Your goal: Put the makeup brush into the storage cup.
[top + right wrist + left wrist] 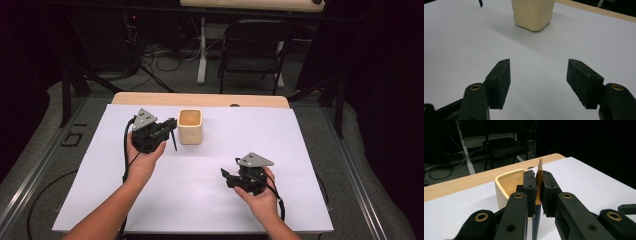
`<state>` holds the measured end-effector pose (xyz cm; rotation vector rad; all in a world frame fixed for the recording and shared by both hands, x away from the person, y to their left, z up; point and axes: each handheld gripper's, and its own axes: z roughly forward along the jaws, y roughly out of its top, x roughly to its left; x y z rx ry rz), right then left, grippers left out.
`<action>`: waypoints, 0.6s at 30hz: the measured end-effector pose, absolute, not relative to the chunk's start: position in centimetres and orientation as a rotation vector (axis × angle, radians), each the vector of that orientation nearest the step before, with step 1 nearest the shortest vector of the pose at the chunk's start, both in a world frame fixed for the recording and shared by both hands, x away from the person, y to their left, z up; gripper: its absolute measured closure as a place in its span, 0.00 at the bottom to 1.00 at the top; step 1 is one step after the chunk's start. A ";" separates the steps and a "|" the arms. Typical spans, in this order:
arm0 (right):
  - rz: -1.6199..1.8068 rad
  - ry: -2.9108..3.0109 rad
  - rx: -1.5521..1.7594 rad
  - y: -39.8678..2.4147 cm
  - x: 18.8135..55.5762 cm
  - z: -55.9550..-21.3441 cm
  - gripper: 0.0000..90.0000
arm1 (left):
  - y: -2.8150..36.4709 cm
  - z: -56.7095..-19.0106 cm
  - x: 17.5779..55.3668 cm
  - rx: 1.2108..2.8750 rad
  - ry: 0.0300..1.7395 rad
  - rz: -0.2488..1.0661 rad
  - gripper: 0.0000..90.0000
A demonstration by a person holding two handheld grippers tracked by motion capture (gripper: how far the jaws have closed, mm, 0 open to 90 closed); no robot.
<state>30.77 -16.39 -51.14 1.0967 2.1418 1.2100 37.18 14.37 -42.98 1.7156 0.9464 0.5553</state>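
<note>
The left gripper (169, 131) sits just to the left of a cream-coloured, square-mouthed ceramic cup (190, 127) that stands upright on the white sheet (210, 200) covering the wooden tabletop (200, 99). Its jaws are clenched on a slim brush with a dark blue handle, a gold metal ferrule and a pale tip (538, 187); in the left gripper view (538, 192) the pads press on the gold ferrule from both sides, the pale tip rising above them and the dark handle running down below (the brush stands close to upright there). In the high view the handle (173, 141) hangs down from the jaws toward the sheet, just beside the cup's left wall; whether its end touches the sheet cannot be told. The cup (507, 185) lies right behind the jaws in the left gripper view, its open mouth showing a yellowish inside. The right gripper (226, 176) rests in the person's right hand (260, 197) nearer the front edge of the sheet, well apart from the cup and pointing left. Its jaws stand released with nothing between them, and the right gripper view (538, 82) shows only bare white sheet in the gap, with the cup (533, 13) farther off.
</note>
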 end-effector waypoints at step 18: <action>1.202 2.092 1.159 -18.9 30.2 -51.1 0.40 | 13.6 -40.5 39.8 1.714 0.959 0.580 0.93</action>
